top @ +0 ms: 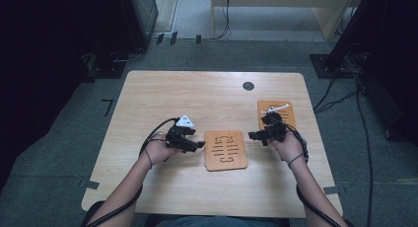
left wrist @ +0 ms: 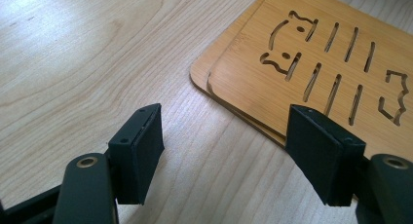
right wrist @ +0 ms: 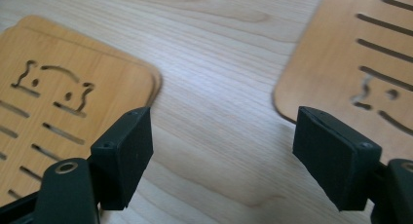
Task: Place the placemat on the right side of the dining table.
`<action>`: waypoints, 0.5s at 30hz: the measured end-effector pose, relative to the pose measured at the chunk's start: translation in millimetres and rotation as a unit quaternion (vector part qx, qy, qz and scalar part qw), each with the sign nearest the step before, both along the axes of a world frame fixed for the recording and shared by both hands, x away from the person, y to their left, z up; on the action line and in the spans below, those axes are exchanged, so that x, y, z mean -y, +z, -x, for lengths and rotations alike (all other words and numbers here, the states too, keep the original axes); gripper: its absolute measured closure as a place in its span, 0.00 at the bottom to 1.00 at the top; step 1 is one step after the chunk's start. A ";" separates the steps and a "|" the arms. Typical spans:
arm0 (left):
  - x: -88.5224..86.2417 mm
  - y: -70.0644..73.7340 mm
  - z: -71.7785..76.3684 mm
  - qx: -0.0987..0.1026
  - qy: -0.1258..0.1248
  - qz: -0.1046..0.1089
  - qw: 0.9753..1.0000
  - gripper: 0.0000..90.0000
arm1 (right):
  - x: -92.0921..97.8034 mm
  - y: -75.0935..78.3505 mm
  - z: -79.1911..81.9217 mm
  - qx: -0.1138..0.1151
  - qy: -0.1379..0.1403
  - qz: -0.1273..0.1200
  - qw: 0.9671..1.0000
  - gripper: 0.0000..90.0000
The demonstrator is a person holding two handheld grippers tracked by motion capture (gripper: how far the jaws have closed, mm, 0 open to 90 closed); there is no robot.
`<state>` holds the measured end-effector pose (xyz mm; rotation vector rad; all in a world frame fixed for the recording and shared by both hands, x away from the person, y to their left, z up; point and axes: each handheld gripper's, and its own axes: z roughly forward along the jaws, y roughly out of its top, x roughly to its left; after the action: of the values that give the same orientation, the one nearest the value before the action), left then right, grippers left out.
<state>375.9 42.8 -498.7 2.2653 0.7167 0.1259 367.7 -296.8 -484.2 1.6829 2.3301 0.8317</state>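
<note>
A brown wooden board [top: 225, 150] with cut-out slots lies flat near the middle of the table. In the left gripper view this board [left wrist: 311, 53] shows two stacked edges at the upper right. My left gripper [top: 199, 145] [left wrist: 226, 146] stands open just left of it, low over the bare tabletop. A second slotted board [top: 283, 119] lies farther right, with a thin white piece [top: 275, 108] on its far end. My right gripper [top: 253, 135] [right wrist: 221, 156] is open over the gap between the centre board [right wrist: 73, 97] and the right board [right wrist: 360, 73]. Nothing is between either gripper's jaws.
The light wooden table [top: 162, 96] has a round black hole [top: 248, 86] near its far edge. Dark stands and cables [top: 340, 96] sit on the grey floor to the right, with dark equipment to the left.
</note>
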 end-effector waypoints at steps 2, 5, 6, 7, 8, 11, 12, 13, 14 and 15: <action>0.0 -0.1 -0.1 0.000 0.000 0.000 1.000 0.32 | -1.9 -0.5 0.6 0.001 0.005 0.000 1.000 0.25; 0.2 -0.5 -0.7 0.001 -0.001 -0.001 1.000 0.32 | -8.7 -3.1 2.9 0.005 0.020 0.005 1.000 0.25; 0.2 -0.5 -0.7 0.001 -0.001 -0.001 1.000 0.32 | -8.7 -3.1 2.9 0.005 0.020 0.005 1.000 0.25; 0.1 -0.7 -1.0 0.001 0.000 -0.001 1.000 0.32 | -10.0 -3.5 3.2 0.006 0.022 0.006 1.000 0.25; 0.1 -0.9 -1.1 0.001 0.000 0.000 1.000 0.32 | -11.8 -4.0 3.7 0.009 0.024 0.005 1.000 0.25; -0.7 -1.6 -1.7 0.001 0.001 -0.003 1.000 0.32 | -17.1 -6.7 4.8 0.013 0.035 0.005 0.999 0.25; -0.7 -1.6 -1.7 0.001 0.001 -0.003 1.000 0.32 | -17.1 -6.7 4.8 0.013 0.035 0.005 0.999 0.25; -0.9 -2.2 -2.0 0.002 0.000 -0.004 1.000 0.32 | -19.8 -8.4 5.3 0.014 0.040 0.008 0.999 0.26; -0.8 -2.6 -2.1 0.002 0.000 -0.005 1.000 0.32 | -21.0 -9.1 5.6 0.013 0.041 0.008 0.999 0.26; -0.7 -2.9 -2.2 0.003 0.000 -0.005 1.000 0.32 | -22.1 -10.2 5.6 0.014 0.045 0.010 0.999 0.26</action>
<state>378.1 43.5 -501.6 2.2731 0.7151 0.1363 362.1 -274.6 -494.4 1.5587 2.4023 0.8386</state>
